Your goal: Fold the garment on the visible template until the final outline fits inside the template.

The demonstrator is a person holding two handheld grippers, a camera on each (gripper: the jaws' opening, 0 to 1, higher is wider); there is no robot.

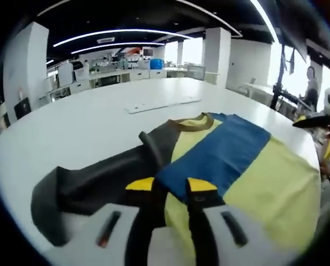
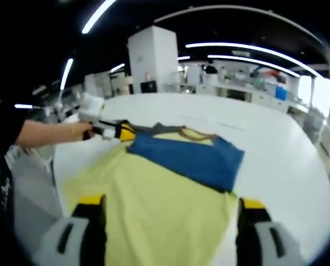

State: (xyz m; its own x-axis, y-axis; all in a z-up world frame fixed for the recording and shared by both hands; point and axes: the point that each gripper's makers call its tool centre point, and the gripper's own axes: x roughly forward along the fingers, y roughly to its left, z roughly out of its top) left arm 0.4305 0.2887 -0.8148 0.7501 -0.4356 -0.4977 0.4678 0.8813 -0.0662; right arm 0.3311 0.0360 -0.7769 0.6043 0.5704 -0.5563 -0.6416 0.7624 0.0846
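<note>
A big white table sits in a bright room with long ceiling lights, white pillars and desks far back. No writing can be read. The shirt lies on the table, yellow with a blue part folded over it and a dark sleeve. A thin white sheet lies farther back on the table.

The left gripper pinches the blue edge of the shirt with its jaws close together. In the right gripper view, a hand holds it out over the shirt's far corner. The right gripper hangs above the yellow part, jaws spread wide.
</note>
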